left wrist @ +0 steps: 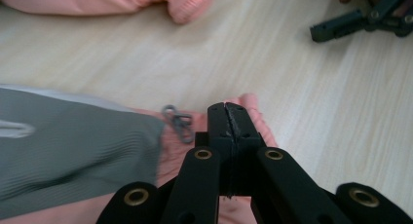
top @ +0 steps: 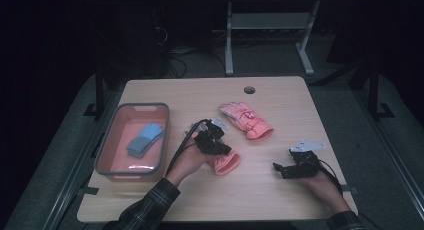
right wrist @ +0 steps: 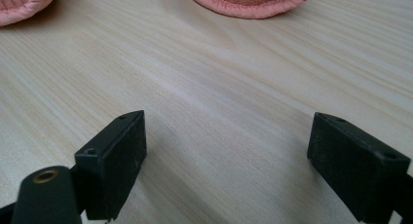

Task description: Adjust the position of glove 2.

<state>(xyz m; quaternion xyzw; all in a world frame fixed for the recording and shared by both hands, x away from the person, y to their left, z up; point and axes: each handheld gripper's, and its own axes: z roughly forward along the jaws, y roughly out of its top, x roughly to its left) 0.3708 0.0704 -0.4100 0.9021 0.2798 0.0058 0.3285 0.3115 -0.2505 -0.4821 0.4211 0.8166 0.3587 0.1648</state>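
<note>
Right gripper (top: 280, 168) is resting low on the table (top: 260, 195), jaws wide apart over bare wood. Left gripper (top: 223, 151) is sitting clamped on a pink glove (top: 225, 162) mid-table; second pink glove (top: 246, 120) is lying beyond, blue gloves (top: 145, 139) in the tray (top: 107, 140) far left.

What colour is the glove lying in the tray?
Blue; the glove in the tray shows best in the high view.

The left gripper (top: 227, 151) had its jaws pressed fully together, forearm angled inward. The right gripper (top: 278, 168) rested low with jaws spread wide.
</note>
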